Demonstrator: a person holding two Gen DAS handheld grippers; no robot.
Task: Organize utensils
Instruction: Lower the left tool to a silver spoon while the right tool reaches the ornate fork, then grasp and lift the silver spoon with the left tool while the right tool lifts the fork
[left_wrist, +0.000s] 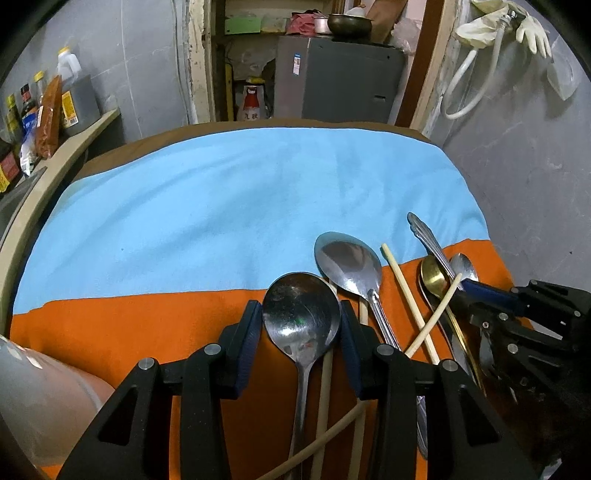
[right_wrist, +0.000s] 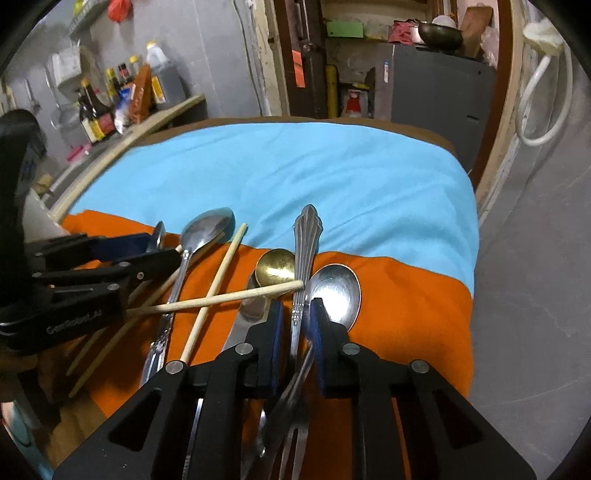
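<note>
A pile of utensils lies on the orange cloth (left_wrist: 147, 325). My left gripper (left_wrist: 301, 321) is shut on the bowl of a large steel spoon (left_wrist: 301, 306), with a pad on each side of it. My right gripper (right_wrist: 296, 314) is shut on the ornate handle of a fork (right_wrist: 308, 229); its tines show below, between the fingers. Beside the fork lie a gold spoon (right_wrist: 275, 264) and a steel spoon (right_wrist: 334, 291). Further left are crossed chopsticks (right_wrist: 218, 295) and a second large spoon (right_wrist: 210, 225). In the left wrist view the right gripper (left_wrist: 463, 291) is at the right.
A blue cloth (left_wrist: 240, 203) covers the far half of the table. A grey cup (left_wrist: 37, 387) stands at the near left. Bottles (left_wrist: 44, 110) line a counter on the left. The table's right edge (right_wrist: 474, 258) drops to a grey floor.
</note>
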